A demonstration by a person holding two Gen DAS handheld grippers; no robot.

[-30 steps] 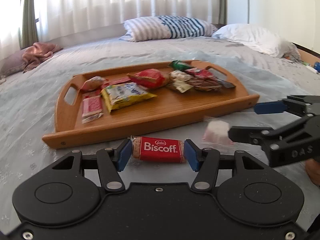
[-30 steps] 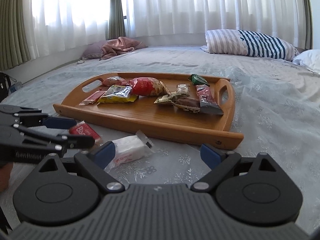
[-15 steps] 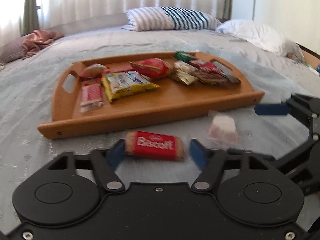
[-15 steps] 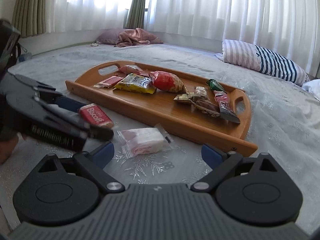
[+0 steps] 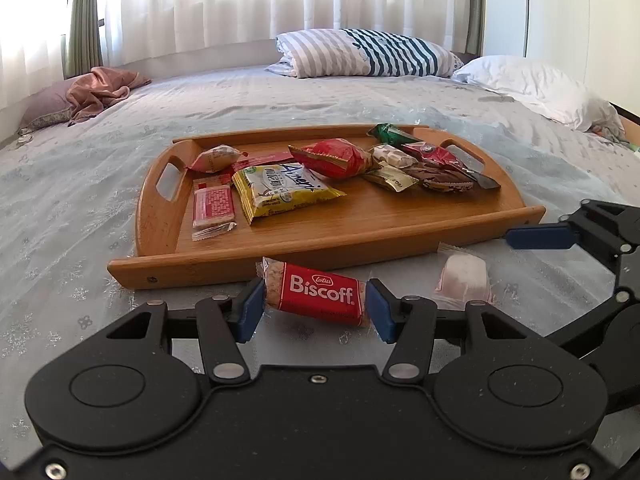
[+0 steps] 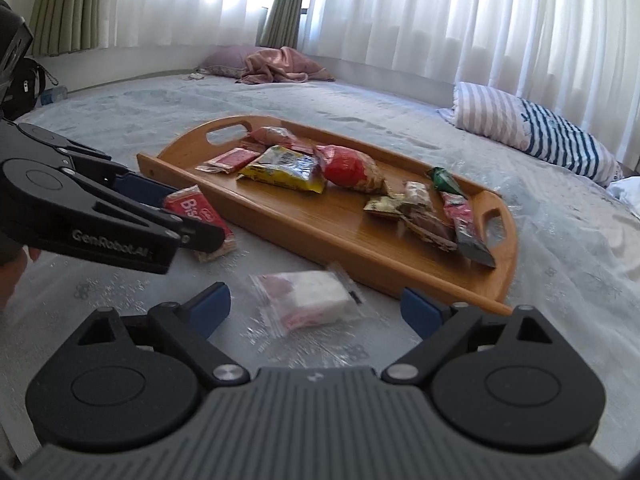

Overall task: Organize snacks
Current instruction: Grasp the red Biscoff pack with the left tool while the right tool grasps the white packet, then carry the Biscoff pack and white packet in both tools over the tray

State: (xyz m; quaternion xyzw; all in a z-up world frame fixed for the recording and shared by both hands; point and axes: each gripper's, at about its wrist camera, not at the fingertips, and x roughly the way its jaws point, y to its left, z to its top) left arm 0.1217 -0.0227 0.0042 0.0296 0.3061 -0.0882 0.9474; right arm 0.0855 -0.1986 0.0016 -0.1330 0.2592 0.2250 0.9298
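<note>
Two loose snacks lie on the bedspread [image 5: 100,168] just near of the wooden tray [image 5: 360,228]; the rest sit on it. L to R on the tray: pink wafer pack [image 5: 213,206], yellow bag [image 5: 280,188], red bag [image 5: 336,156], then a heap of small wrappers at the far right end. L gripper [image 5: 315,306]: jaws were wider half a sec ago, have just closed in again, blue pads now pressing both ends of the red Biscoff pack [image 5: 318,294], which sits slightly tilted vs a sec ago. R of it, the clear-wrapped white sweet [image 6: 308,298] lies between the R gripper [image 6: 316,308] fingers, jaws wide, not touching it. R view has swung since before, so the tray now runs diagonally.
</note>
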